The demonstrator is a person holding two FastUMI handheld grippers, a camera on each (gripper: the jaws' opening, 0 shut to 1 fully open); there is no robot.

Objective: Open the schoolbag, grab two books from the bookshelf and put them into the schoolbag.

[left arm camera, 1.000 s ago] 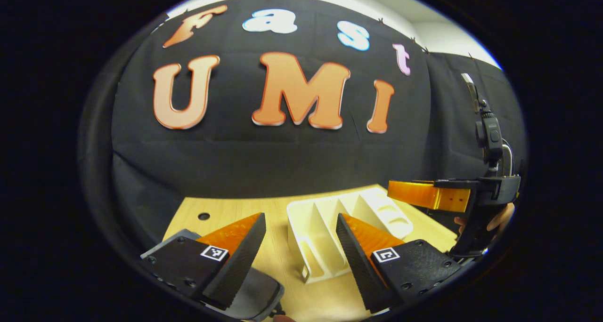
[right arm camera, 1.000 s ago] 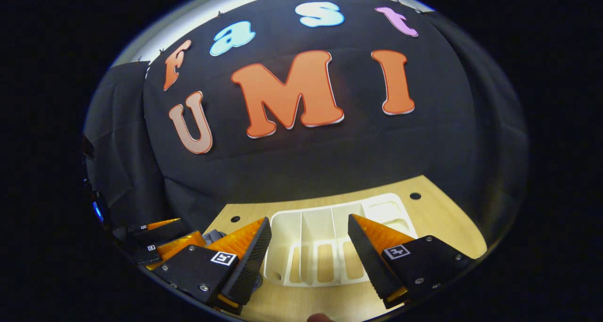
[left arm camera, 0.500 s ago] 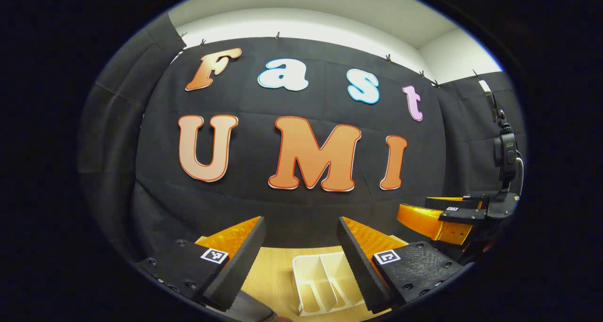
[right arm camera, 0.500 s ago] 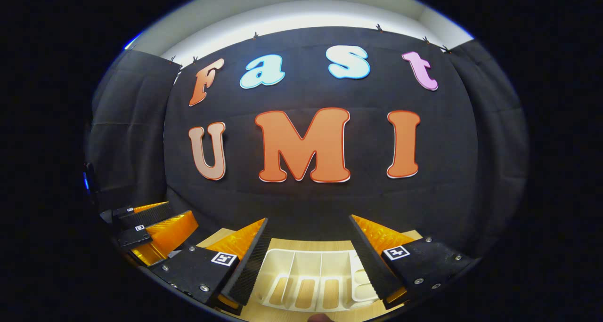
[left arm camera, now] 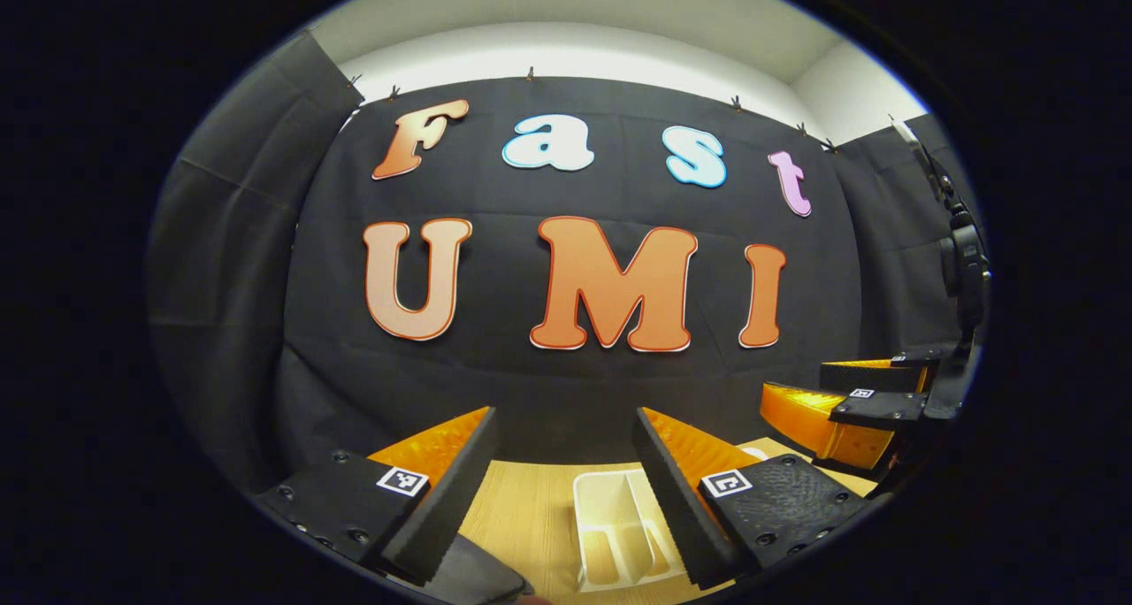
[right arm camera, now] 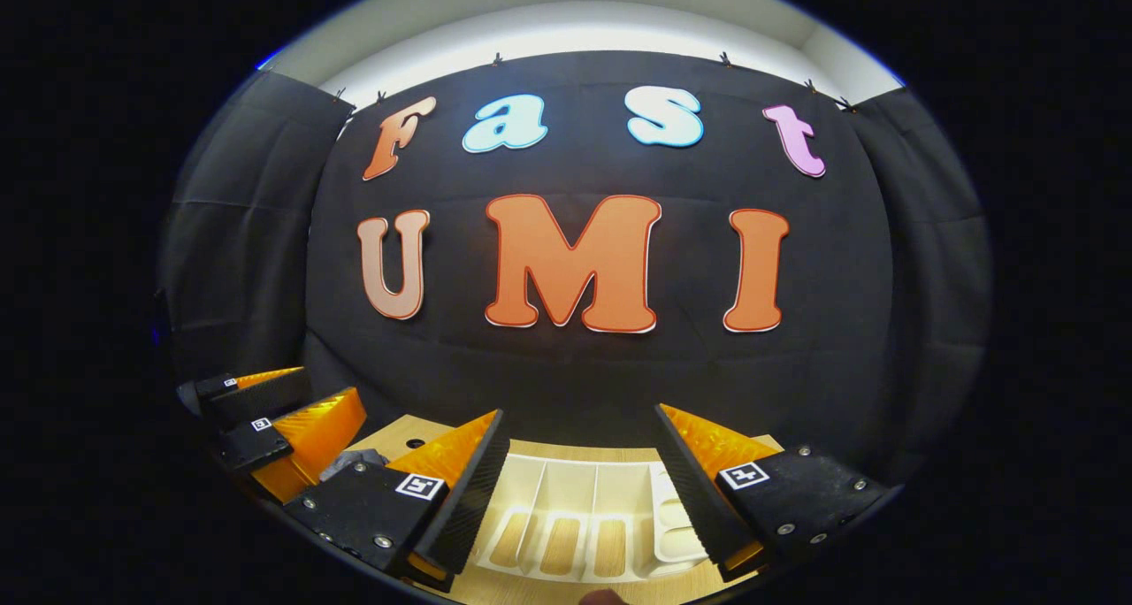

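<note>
I hold both grippers above the table (right arm camera: 566,587), fingers apart: left gripper (left arm camera: 562,463) and right gripper (right arm camera: 579,463) over the empty bookshelf (right arm camera: 579,521).

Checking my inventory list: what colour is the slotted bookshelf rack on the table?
Cream-white, with nothing in its slots; the bookshelf rack shows best in the right gripper view.

Each gripper is showing two wedge-shaped fingers with ribbed inner faces, mounted on black textured plates. The left gripper (left arm camera: 563,463) is wearing small square black-and-white marker tags and dark screws on its plates; the right gripper (right arm camera: 581,472) is carrying similar tags and bright silver screws, with a black upright mount behind it.
</note>
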